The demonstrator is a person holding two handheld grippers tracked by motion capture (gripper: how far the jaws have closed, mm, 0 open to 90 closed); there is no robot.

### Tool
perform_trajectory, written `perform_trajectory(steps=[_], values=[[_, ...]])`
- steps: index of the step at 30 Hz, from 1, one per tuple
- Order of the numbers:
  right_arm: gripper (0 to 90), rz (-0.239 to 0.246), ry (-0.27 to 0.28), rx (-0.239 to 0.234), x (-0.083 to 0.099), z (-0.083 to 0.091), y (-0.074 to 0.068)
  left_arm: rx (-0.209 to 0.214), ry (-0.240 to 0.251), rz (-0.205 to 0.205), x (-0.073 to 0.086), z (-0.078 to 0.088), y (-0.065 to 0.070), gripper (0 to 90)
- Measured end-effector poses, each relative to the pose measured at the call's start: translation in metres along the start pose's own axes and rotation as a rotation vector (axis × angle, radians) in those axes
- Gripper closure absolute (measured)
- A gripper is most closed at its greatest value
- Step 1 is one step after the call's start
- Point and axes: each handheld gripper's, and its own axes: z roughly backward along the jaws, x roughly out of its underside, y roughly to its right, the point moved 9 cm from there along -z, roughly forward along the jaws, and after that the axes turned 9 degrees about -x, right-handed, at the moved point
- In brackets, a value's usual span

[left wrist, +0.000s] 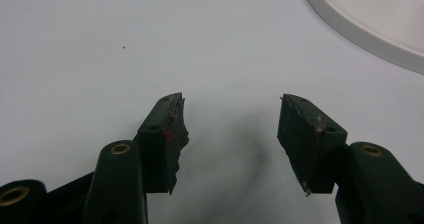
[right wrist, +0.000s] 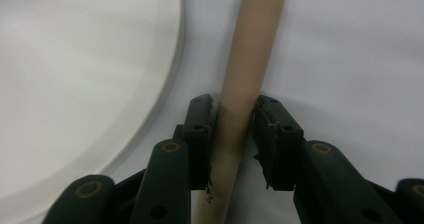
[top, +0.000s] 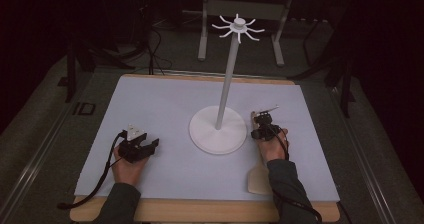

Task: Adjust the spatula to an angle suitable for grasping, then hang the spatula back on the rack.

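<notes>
A wooden spatula point(top: 257, 180) lies on the pale sheet to the right of the white stand, its blade towards the front edge. My right gripper point(top: 260, 126) is shut on its handle. In the right gripper view the two jaws of the right gripper point(right wrist: 232, 101) press both sides of the beige handle point(right wrist: 252, 44), which runs on ahead past the stand's base point(right wrist: 75, 84). My left gripper point(top: 151, 146) rests on the sheet at the left, open and holding nothing. The left gripper point(left wrist: 231, 98) has only bare sheet between its jaws.
The white stand has a round base point(top: 210, 139), a tall pole point(top: 227, 79) and a ring of hooks point(top: 239, 28) on top. Its base edge point(left wrist: 370, 24) lies ahead and to the right of the left gripper. The sheet point(top: 165, 99) covers a wooden board.
</notes>
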Motion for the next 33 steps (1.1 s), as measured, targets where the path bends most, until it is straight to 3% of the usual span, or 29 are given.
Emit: perform_trajectory(steps=[11, 15, 33], values=[[74.3, -0.023, 0.041, -0.054, -0.005, 0.006, 0.001, 0.000, -0.001, 0.002, 0.000, 0.000, 0.000, 44.2], [74.9, -0.020, 0.077, -0.053, -0.009, 0.014, 0.001, 0.000, -0.003, 0.002, 0.000, -0.001, 0.000, 44.2], [75.0, 0.007, 0.140, -0.072, -0.011, 0.028, -0.003, -0.003, -0.011, -0.003, 0.001, -0.001, 0.000, 44.2]])
